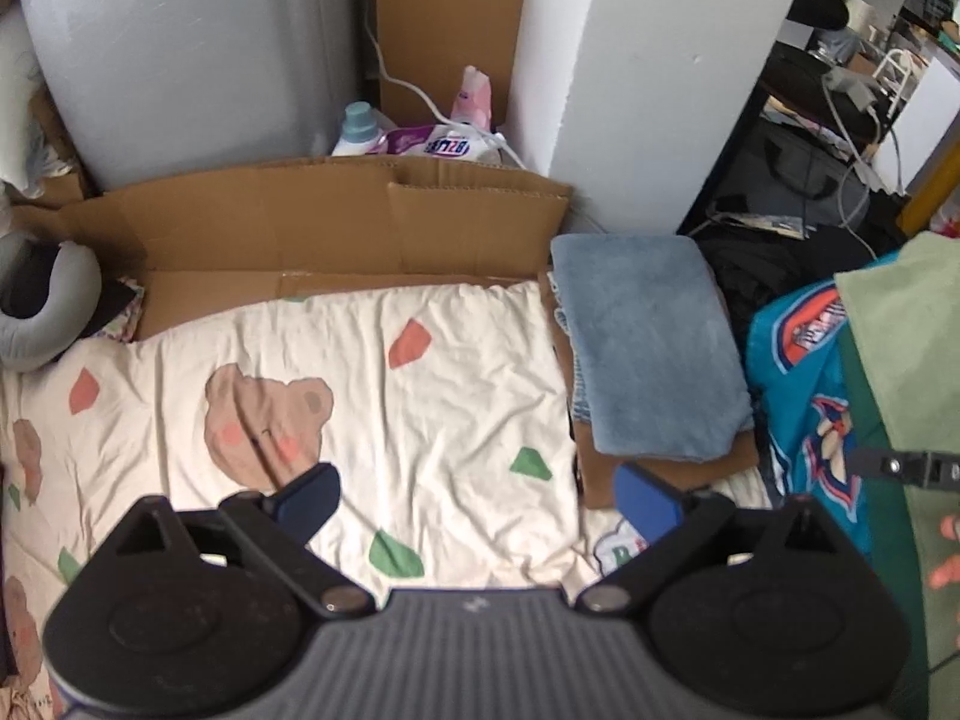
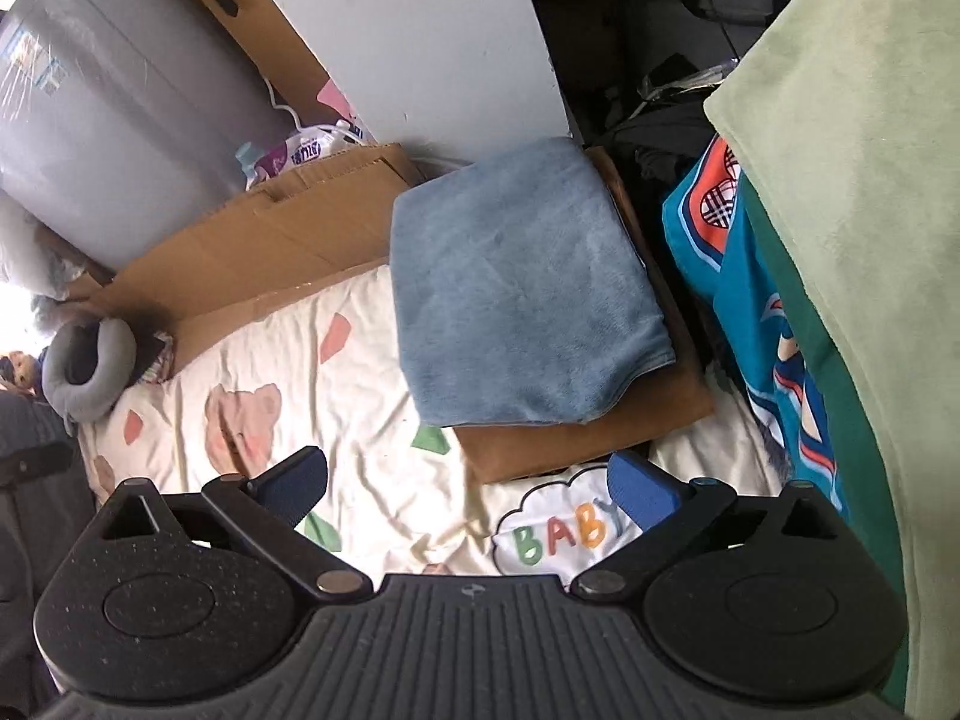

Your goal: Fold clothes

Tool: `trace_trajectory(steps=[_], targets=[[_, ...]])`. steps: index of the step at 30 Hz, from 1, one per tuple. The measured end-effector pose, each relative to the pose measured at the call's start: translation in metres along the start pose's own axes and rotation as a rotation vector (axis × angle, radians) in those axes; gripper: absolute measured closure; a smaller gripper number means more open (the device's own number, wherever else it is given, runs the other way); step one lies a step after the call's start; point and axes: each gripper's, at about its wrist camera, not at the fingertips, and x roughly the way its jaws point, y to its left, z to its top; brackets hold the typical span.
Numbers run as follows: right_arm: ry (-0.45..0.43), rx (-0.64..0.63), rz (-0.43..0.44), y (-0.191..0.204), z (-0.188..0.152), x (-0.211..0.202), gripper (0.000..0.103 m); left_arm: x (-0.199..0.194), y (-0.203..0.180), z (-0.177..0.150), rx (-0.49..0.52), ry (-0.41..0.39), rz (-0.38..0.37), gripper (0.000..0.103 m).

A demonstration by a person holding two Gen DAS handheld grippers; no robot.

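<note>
A folded blue towel (image 1: 648,348) lies on a brown cardboard sheet (image 1: 672,474) at the right side of the cream bear-print bedsheet (image 1: 360,396). It also shows in the right wrist view (image 2: 522,288), on the cardboard (image 2: 576,438). My left gripper (image 1: 477,501) is open and empty above the bedsheet, left of the towel. My right gripper (image 2: 465,489) is open and empty above the bedsheet (image 2: 372,444), just in front of the towel. A pile of teal patterned cloth (image 2: 762,324) and pale green cloth (image 2: 840,180) stands to the right.
An opened cardboard box (image 1: 336,222) lies at the far end of the bed. A grey neck pillow (image 1: 54,300) sits at the left. Detergent bottles (image 1: 360,129) stand behind the box by a white pillar (image 1: 660,60). Dark bags and cables (image 1: 798,180) lie on the floor at the right.
</note>
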Motion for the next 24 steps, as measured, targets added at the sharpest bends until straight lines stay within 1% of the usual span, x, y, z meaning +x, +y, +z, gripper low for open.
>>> trace_trajectory(steps=[2,7,12,16,22,24], targets=[[0.000,0.005,0.002,0.003,0.000,-0.008,0.000,-0.014,0.003,-0.002,0.003,-0.003,0.006,0.004],[0.022,0.007,0.020,0.013,-0.003,-0.026,0.000,-0.053,0.020,-0.006,-0.040,-0.026,0.029,0.003],[0.030,-0.028,0.039,0.030,-0.005,-0.042,0.000,-0.092,0.041,-0.018,-0.084,-0.054,0.064,0.003],[0.037,-0.043,0.043,0.042,-0.006,-0.055,0.000,-0.118,0.057,-0.035,-0.111,-0.059,0.079,0.001],[0.015,-0.107,0.058,0.067,-0.007,-0.074,0.000,-0.155,0.077,-0.062,-0.158,-0.071,0.098,0.001],[0.015,-0.122,0.087,0.076,-0.008,-0.078,0.000,-0.165,0.084,-0.071,-0.181,-0.073,0.115,0.001]])
